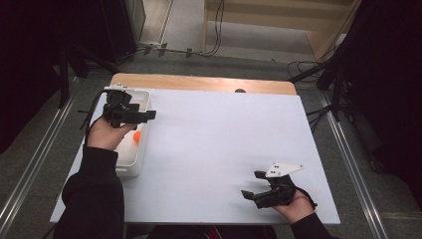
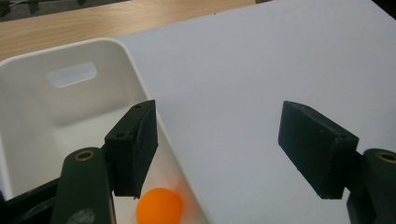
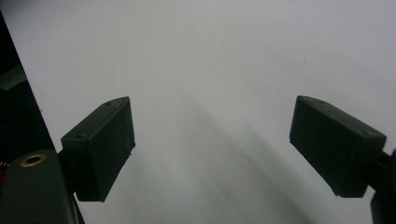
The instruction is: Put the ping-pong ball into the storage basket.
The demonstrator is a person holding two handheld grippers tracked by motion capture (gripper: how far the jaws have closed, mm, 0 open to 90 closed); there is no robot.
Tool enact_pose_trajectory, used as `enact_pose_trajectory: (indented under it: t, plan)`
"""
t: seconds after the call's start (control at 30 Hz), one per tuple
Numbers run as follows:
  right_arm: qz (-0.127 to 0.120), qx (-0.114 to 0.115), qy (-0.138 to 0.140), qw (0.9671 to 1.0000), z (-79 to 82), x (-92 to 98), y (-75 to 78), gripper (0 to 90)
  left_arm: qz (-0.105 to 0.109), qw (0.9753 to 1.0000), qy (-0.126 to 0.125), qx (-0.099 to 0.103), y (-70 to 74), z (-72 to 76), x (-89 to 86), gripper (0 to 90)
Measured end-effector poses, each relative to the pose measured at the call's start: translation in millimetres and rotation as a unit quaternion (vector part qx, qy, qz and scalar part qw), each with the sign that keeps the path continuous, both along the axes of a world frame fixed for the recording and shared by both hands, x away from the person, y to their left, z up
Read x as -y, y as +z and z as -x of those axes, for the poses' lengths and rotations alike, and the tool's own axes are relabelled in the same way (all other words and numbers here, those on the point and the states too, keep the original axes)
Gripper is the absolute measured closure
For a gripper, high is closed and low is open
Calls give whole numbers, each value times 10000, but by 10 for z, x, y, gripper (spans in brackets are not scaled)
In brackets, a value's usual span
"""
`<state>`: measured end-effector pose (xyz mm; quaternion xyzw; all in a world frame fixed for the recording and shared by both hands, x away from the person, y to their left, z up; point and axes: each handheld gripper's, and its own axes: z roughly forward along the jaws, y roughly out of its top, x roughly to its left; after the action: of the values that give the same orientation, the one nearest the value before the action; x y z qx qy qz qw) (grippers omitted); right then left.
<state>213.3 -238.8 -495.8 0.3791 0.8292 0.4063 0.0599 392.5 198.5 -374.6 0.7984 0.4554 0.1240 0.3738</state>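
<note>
Grey carpet and dark stands surround a wooden desk (image 1: 199, 82) whose top is mostly covered by a white board (image 1: 224, 149). At the board's left edge sits a white plastic bin (image 2: 70, 107), and one orange ball (image 2: 159, 207), likely a table-tennis ball, rests on its floor close to the wall nearest the board. The left gripper (image 2: 217, 149) hangs over that wall with its jaws spread wide and nothing between them: one jaw is above the inside of the bin, just over the ball, and the other is out over the bare board. The right gripper (image 1: 255, 185) sits low near the front right corner of the board, well apart from the bin, jaws also apart and empty. As I judge it, the main risk is the straddle: if the left gripper goes straight down from here, the bin wall would land between the jaws, so it could pinch or shove the bin rather than take the ball. A smooth, light ball lying close to the wall could also roll away or squirt out from between flat pads if they close off-centre, and the wall leaves little room beside it. Counted: one ball, one bin with one handle slot (image 2: 71, 74) in its end wall, two grippers, one board.
</note>
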Motion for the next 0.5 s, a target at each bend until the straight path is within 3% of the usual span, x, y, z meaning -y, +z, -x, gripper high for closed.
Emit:
enact_pose_trajectory:
  t: [0.5]
  plan:
    - [-20,-13,-64,10000,34,30,-3,127,125,9988,-459,-78,-19,3,259,291]
